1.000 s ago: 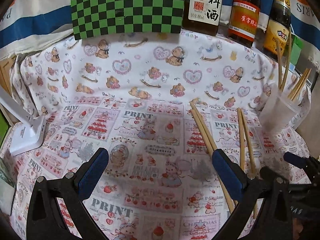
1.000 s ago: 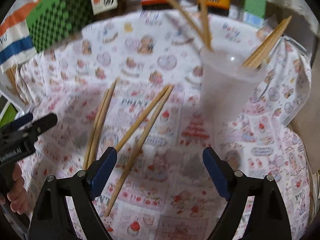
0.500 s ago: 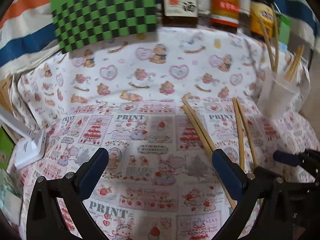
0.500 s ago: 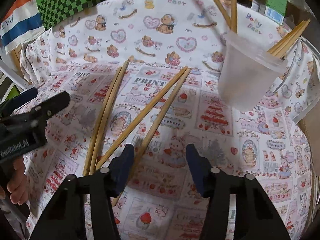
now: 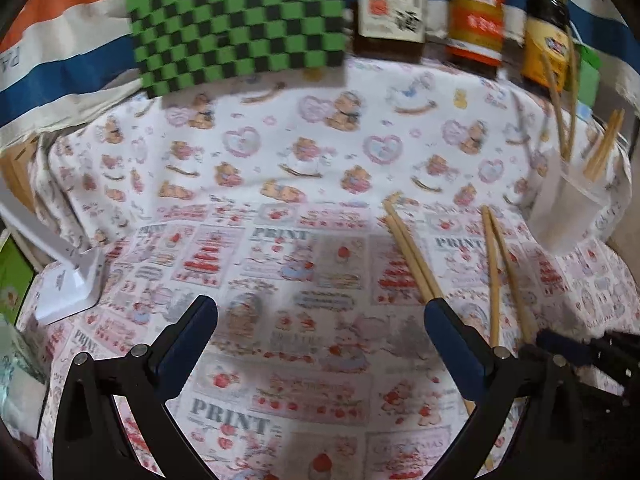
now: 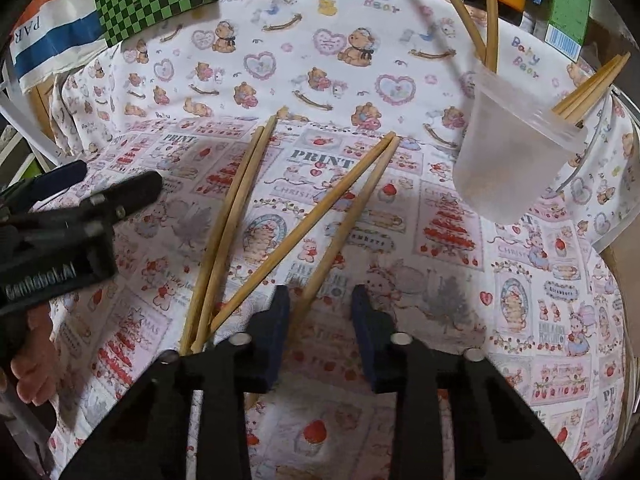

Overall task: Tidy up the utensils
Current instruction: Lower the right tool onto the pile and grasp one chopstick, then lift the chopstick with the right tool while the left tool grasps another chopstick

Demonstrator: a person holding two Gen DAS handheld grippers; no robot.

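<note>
Chopsticks are the business at hand: four loose ones lie on the printed cloth of the tabletop [image 6: 440, 64], a left pair [image 6: 230, 224] lying close together and a right pair [image 6: 320, 224] splayed into a narrow V, while several more already stand in the translucent plastic cup [image 6: 516, 148] at the far right. Judging by that, the step under way is the pickup of another stick for the cup. The right tool [image 6: 320, 320] sits low over the cloth with its blue pads partly drawn in, a gap left between them, and the nearer stick of the V runs down into that gap. Whether either pad touches it I cannot tell; nothing looks clamped. The next move likely calls for closing squarely on that one stick without catching its partner, then lifting and tipping it upright over the cup's rim.

The left tool [image 5: 320, 320] hovers with its pads wide apart, gripping nothing, the left pair passing just behind its right pad.

Only the right wrist view shows the stick between the pads and the person's fingers [image 6: 30, 364] on the left handle. Only the left wrist view shows the white lamp base [image 5: 68, 284] at the cloth's left edge, and the sauce bottles [image 5: 476, 24] more fully
</note>
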